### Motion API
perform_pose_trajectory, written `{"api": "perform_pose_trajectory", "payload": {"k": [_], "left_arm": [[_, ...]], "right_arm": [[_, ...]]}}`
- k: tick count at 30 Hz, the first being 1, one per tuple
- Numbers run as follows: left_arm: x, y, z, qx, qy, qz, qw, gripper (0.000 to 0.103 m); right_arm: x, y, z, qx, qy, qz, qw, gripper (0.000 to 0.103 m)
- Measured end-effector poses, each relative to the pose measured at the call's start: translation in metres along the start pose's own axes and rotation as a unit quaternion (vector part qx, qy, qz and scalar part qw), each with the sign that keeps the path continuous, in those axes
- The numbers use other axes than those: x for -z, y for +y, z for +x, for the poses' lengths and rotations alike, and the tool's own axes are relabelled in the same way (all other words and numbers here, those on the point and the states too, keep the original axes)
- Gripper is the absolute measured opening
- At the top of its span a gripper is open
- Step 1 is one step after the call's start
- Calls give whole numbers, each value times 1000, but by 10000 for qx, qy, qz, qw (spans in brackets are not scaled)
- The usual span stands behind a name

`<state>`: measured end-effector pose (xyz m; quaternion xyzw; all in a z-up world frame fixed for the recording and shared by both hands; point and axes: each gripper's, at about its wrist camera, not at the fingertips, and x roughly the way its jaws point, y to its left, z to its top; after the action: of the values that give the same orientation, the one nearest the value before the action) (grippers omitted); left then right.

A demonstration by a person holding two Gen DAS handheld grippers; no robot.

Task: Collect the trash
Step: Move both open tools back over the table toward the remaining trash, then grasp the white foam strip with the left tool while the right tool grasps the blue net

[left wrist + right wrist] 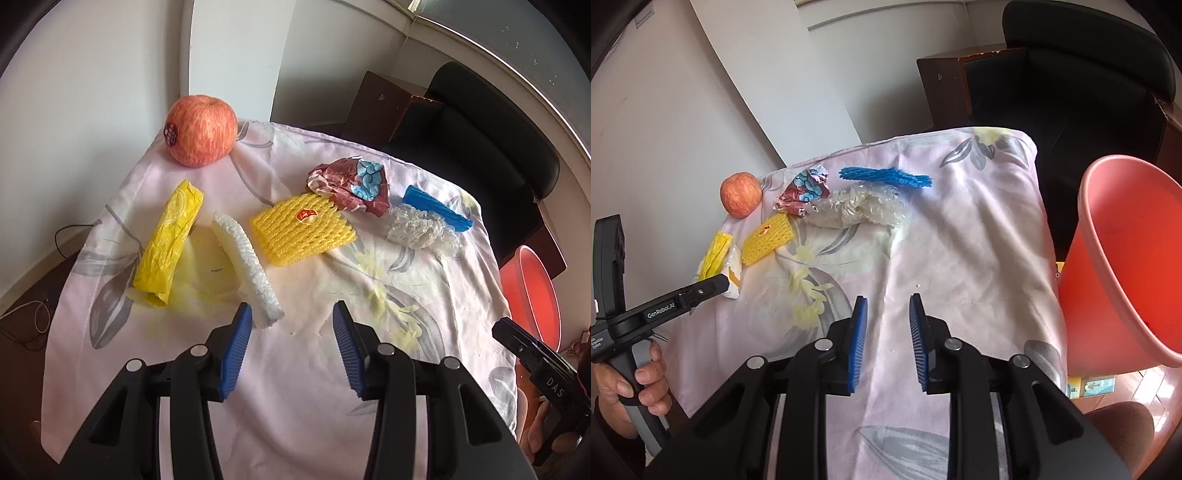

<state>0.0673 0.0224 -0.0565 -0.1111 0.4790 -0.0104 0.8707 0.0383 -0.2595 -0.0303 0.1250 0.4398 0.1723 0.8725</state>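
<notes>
Trash: crumpled wrappers and foam nets strewn across the cloth-covered counter [295, 369].
White foam net [245, 264]: ribbed, curved, just ahead of left tongs [291, 314].
Left tongs: tilted down, apart, empty.
Right tongs [888, 299]: tilted down, narrowly apart, empty.
Bucket [1123, 258]: smooth red plastic, beside counter.

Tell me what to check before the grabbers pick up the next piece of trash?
1. Left gripper open with nothing in it: ok.
2. Right gripper empty, jaws apart: ok.
3. White foam net lies just ahead of the left gripper, not yet between its jaws: ok.
4. Red bucket beside the table, mouth facing the trash: ok.
5. Apple sits apart from the trash, so it should not get grabbed: ok.
6. Bucket has room inside: cannot tell, its bottom is hidden.
</notes>
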Motion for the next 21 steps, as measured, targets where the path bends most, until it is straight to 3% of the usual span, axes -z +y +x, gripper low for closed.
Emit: {"api": "perform_pose_trajectory", "payload": {"k": [5,9,12,20,21], "left_arm": [[-1,5,13,-279,9,-46,9996,43],[-1,10,19,-293,48,-96,9995,19],[0,13,19,-278,48,-105,9995,14],[1,19,17,-116,115,-84,9998,12],[0,20,17,-95,127,-104,9998,12]], "right_arm": [[-7,6,11,-143,36,-111,9998,24],[-16,14,20,-249,41,-253,9994,24],[-27,18,26,-269,21,-342,9991,24],[-80,14,26,-142,-366,-527,9978,24],[-88,16,28,-165,-362,-594,9974,32]]}}
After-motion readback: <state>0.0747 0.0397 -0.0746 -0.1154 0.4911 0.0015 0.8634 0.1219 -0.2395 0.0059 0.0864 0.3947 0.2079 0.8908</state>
